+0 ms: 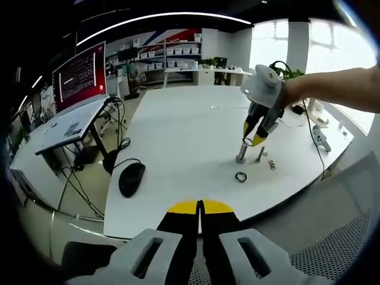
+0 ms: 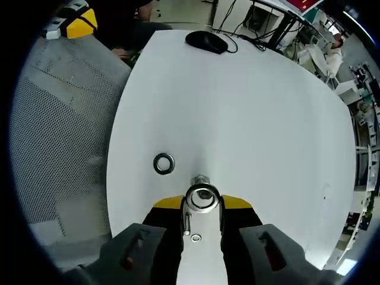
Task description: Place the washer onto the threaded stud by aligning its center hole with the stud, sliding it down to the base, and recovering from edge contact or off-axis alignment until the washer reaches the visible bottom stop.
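White table [image 1: 178, 136]: right fingers [image 2: 202, 208] pinch washer [image 2: 202, 198] over stud [image 1: 242, 153]; left fingers [image 1: 200, 212] pressed together.

table [image 1: 178, 136] white, broad | mouse [image 1: 131, 179] black, near the table's edge, cable trailing off it | spare ring [image 1: 241, 176] dark, flat on the table | bolt [image 1: 260, 155] lying just beside small nuts [image 1: 271, 163] | monitor [image 1: 79, 75] red-lit, on a tilted side desk | mesh chair [image 2: 56, 113] at the table's edge | shelves [image 1: 169, 56] along the far wall
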{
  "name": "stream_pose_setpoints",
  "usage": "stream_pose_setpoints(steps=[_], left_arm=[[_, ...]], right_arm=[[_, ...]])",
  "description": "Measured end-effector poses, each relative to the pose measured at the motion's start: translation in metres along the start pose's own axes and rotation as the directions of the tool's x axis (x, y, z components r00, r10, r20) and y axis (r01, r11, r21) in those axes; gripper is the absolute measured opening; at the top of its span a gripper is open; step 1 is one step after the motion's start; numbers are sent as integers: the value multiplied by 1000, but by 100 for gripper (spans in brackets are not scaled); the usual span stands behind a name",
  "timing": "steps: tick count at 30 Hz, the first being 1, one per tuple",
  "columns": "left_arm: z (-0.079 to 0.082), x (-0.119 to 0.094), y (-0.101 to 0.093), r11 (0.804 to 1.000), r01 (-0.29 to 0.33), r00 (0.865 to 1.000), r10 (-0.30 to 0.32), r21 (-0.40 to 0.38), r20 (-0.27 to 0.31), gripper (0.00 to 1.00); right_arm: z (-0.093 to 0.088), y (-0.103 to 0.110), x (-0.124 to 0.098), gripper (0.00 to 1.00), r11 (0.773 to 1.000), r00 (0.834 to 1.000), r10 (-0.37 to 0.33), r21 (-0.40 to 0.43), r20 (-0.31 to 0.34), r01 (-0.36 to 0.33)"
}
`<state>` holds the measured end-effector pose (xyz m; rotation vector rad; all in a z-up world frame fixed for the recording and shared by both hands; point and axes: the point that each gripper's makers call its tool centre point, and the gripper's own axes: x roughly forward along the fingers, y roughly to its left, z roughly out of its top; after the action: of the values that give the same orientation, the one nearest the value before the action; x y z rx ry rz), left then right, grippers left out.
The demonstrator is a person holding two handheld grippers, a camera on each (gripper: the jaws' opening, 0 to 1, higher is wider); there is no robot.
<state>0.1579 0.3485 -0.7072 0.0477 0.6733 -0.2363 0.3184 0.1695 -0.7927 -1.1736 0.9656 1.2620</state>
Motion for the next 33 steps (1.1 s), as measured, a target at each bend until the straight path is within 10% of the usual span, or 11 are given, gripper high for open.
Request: stream_pose_setpoints(steps=[33], left_arm=[[-1,0,-1,1000,8,1000,-8,6,-4,0]], right_arm=[[-7,8,43,23,998,997,59,7,-52,-59]])
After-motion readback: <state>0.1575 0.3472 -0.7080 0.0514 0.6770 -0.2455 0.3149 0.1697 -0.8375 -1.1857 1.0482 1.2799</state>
